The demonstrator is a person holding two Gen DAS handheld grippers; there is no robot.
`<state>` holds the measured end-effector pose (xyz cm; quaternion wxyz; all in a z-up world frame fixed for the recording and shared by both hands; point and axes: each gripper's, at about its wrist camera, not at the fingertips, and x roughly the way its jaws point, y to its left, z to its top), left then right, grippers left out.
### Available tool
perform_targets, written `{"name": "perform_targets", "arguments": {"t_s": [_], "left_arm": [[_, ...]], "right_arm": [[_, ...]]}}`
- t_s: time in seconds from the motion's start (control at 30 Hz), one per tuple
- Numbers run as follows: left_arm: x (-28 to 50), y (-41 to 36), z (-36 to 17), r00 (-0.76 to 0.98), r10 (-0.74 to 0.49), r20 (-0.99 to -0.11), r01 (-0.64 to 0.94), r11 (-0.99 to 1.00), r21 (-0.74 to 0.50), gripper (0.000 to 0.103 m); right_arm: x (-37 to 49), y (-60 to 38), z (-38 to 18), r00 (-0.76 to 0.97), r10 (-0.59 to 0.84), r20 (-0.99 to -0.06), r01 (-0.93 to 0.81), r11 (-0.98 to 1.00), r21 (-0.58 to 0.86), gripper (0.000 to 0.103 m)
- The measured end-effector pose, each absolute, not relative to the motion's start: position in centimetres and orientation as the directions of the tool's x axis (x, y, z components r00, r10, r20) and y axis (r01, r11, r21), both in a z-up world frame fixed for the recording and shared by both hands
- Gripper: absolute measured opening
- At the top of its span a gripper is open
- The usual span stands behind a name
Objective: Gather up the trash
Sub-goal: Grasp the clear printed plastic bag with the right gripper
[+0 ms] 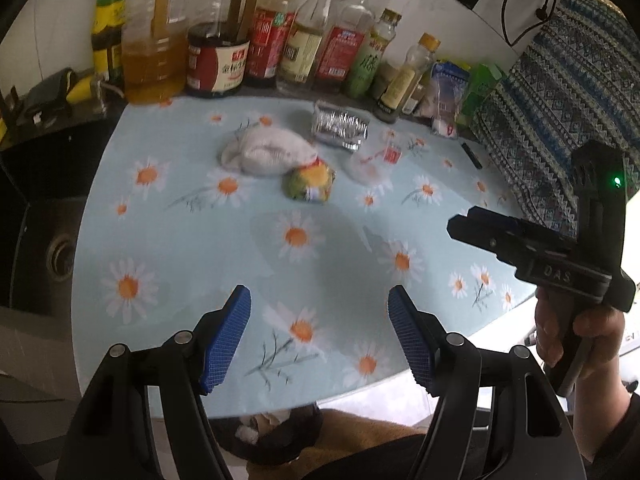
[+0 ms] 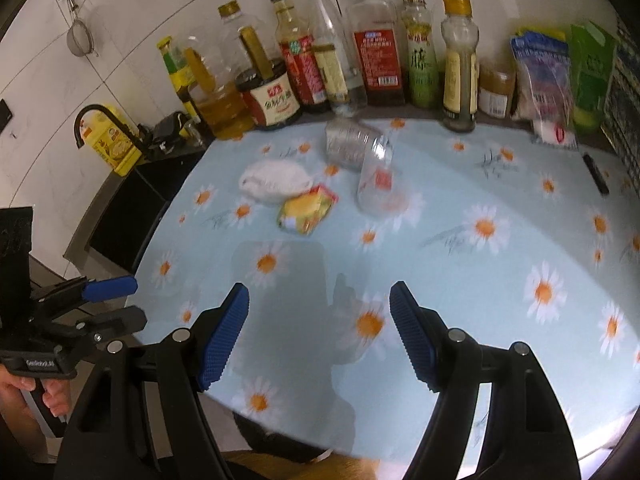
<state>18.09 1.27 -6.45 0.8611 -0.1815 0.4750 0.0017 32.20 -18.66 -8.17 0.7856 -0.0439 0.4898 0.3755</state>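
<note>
Trash is seen clustered mid-table on a daisy-print tablecloth [image 1: 192, 240]: a crumpled white tissue wad [image 1: 266, 152], a yellow-green snack wrapper [image 1: 310, 185], crushed foil [image 1: 340, 126] and a clear plastic wrapper [image 2: 378, 184]. Both the left gripper [image 1: 320, 336] and right gripper [image 2: 320, 334] are held parted, nothing between their fingers, near the table's front edge, well short of the trash.

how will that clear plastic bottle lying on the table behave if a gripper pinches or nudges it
The clear plastic bottle looks empty and thin-walled, so it is probably very light and may crumple under the pads. It lies on its side on the smooth tablecloth, so a nudge would likely roll or skid it, perhaps into the crumpled foil tray at its far end.
</note>
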Motion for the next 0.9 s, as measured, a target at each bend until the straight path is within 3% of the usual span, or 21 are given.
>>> {"name": "perform_targets", "arguments": {"t_s": [0.23, 0.73, 0.9], "left_arm": [[20.6, 1.1, -5.5, 0.552, -0.142, -0.822, -0.189, 0.939, -0.289, 0.069], [25.4, 1.3, -8.0, 0.512, -0.096, -0.854, -0.25, 0.934, -0.255, 0.069], [25.8, 1.1, -9.1, 0.491, -0.094, -0.866, -0.274, 0.927, -0.256, 0.069]], "right_arm": [[36.6, -17.3, -8.8, 0.238, 0.537, -0.809, -0.645, 0.711, 0.282, 0.074], [44.2, -13.3, -16.4, 0.161, 0.466, -0.87, -0.645, 0.717, 0.264, 0.073], [44.8, -12.4, -17.7, 0.149, 0.448, -0.881, -0.661, 0.708, 0.248, 0.065]]}}
